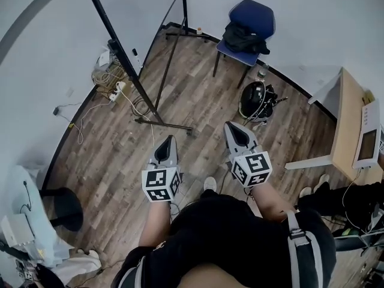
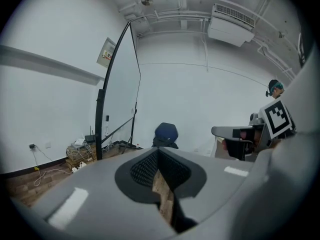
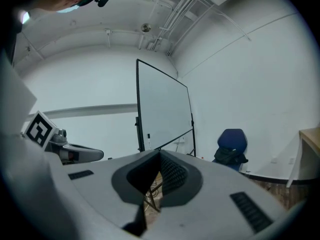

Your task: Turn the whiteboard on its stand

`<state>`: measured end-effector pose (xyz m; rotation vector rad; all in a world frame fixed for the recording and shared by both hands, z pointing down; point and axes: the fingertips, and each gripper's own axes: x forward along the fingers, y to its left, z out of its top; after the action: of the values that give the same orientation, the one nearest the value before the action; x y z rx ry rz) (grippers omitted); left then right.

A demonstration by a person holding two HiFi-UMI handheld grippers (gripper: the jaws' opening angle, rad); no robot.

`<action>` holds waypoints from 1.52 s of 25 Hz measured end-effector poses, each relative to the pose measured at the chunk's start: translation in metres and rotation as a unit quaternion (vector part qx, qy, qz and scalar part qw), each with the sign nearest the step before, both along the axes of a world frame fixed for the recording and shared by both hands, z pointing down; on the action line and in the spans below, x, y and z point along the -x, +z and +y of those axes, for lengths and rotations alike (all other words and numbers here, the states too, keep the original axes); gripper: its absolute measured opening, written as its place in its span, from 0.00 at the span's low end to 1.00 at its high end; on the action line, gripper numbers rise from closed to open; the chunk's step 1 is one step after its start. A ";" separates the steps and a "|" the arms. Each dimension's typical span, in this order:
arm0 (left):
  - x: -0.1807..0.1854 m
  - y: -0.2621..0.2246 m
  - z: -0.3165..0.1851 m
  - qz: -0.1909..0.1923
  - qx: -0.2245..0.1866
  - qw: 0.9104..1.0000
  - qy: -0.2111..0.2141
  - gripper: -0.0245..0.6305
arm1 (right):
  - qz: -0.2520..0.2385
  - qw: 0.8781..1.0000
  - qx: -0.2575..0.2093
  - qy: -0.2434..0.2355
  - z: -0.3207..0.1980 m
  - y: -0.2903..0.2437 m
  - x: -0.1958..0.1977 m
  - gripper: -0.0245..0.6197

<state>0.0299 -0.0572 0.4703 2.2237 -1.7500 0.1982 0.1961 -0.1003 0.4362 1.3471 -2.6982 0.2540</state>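
We note the left gripper (image 1: 168, 141) and the right gripper (image 1: 235, 131) held side by side above the brown wood-plank floor (image 1: 198, 95), apart from each other and pointing towards the large black-framed whiteboard (image 1: 120, 50) on its black metal stand (image 1: 165, 123). The left gripper view shows that gripper's fingers (image 2: 170, 171) brought together at the tips with nothing between them. The right gripper view shows the same: fingers (image 3: 172, 174) closed on each other, empty. Neither gripper touches the board. The whiteboard stands upright ahead of both grippers, well apart from them. It appears left of centre in the left gripper view (image 2: 122, 94) and at centre in the right gripper view (image 3: 162, 109), with its stand's feet resting on the floor near the white wall. A blue upholstered chair (image 1: 249, 23) stands beyond the board's far end against the wall, with a black bag (image 1: 243, 38) on its seat. A tangle of white cables and a power strip (image 1: 111, 80) lies at the wall beside the board's near end. A light wooden counter (image 1: 351, 122) sits at the right edge, carrying a white device (image 1: 369, 134).
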 end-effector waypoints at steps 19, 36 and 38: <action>0.128 -0.036 -0.123 -0.023 -0.057 0.998 -0.012 0.05 | -0.019 1.000 0.003 -0.018 -0.115 -0.007 0.123 0.04; 0.215 -0.018 -0.180 -0.019 -0.044 0.998 -0.035 0.05 | 0.024 1.000 -0.004 -0.015 -0.175 0.015 0.193 0.04; 0.225 -0.020 -0.185 -0.027 -0.044 0.998 -0.026 0.05 | 0.014 1.000 -0.005 -0.016 -0.181 0.011 0.209 0.04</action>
<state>-0.1954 -0.2426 0.4508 2.2486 -1.8774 0.1746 -0.0128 -0.2815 0.4476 1.2995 -2.6985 0.2169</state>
